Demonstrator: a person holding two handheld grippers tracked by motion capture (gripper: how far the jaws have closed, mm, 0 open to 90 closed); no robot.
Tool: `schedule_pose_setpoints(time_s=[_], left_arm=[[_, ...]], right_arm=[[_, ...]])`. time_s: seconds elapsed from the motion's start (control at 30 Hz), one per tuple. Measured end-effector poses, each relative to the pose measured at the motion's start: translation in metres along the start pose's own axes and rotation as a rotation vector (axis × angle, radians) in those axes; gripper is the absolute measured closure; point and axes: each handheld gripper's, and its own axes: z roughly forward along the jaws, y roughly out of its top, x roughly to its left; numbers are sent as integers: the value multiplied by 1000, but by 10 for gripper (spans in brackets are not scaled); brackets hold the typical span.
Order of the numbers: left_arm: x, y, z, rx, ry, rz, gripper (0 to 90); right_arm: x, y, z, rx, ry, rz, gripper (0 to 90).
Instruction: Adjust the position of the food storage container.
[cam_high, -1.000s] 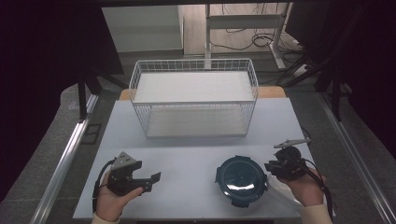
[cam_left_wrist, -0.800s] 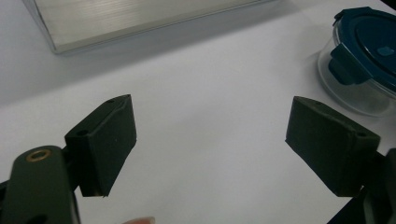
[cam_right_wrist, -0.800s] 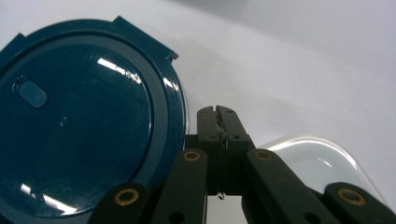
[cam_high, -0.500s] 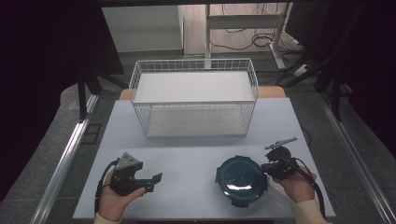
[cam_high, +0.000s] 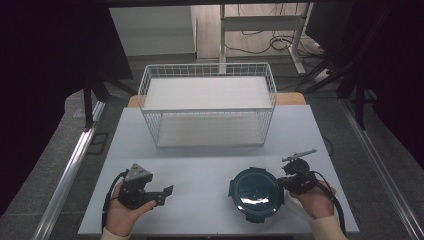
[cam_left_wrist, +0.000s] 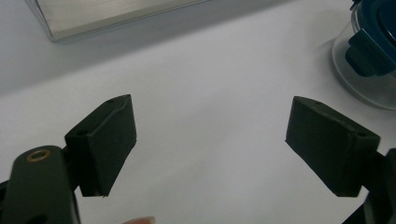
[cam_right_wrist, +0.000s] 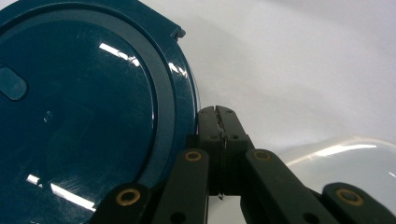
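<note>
A round glass container with a dark teal snap-on lid (cam_high: 256, 192) stands near the front of the white table (cam_high: 200, 165), right of centre. My right gripper (cam_high: 283, 183) is at the lid's right edge with its jaws shut together. In the right gripper view the closed tips (cam_right_wrist: 217, 114) lie right against the rim of the lid (cam_right_wrist: 79, 107); I see nothing between them. My left gripper (cam_high: 167, 191) rests at the front left, open and holding nothing, pointing right. Its pads (cam_left_wrist: 109, 135) stand wide apart over bare table, and the container (cam_left_wrist: 373, 46) is farther off at the upper right.
A white wire basket (cam_high: 207, 107) with a flat white floor stands at the back middle of the table. A brushed metal edge (cam_left_wrist: 116, 14) runs across the top of the left gripper view. Dark floor, a rail and cables surround the table.
My right gripper has shifted a little left, in toward the lid's right edge. The left gripper and the container have stayed where they were.
</note>
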Motion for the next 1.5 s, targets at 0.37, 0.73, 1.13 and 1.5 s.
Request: schedule_pose_setpoints(time_s=[0.37,0.73,1.13,1.5], left_arm=[[3,-2,2,6,-5,-10,161],[2,-2,4,10,-6,-2,161],[2,-2,3,9,-4,0,161],[-2,-1,2,6,-7,7,161]], right_arm=[[21,8,5,12,3,-31,890],[40,15,10,18,-9,-66,891],[42,11,9,-13,52,-65,890],[41,-23,-2,28,44,-55,889]])
